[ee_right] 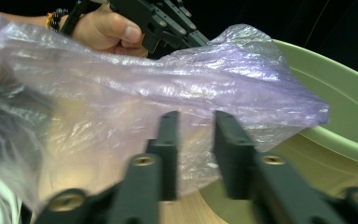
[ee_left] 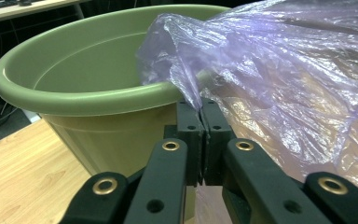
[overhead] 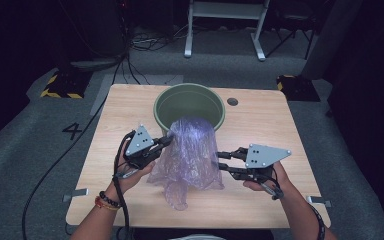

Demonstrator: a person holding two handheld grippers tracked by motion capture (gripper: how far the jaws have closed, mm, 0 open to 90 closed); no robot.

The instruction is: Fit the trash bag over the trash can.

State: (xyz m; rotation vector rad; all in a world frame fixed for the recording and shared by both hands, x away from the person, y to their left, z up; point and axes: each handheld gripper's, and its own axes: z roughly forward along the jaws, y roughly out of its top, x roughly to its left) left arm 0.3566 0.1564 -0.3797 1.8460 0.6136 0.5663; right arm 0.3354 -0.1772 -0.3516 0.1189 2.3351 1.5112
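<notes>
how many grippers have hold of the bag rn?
1. The left gripper is pinched shut on an edge of the crinkled translucent purple plastic bag, beside the round green plastic bucket. The right gripper faces the bag's other side, jaws apart, nothing clamped.

Left claw clamped tight; right claw jaws parted, level.

Your bag – see-through pale purple, crinkly sheen. Bucket – plain olive green, no pattern. Your grippers: left gripper and right gripper black, grey plates on top, brass rivets. Table light wood grain. Floor grey; black-yellow hazard stripes at corner blocks.
</notes>
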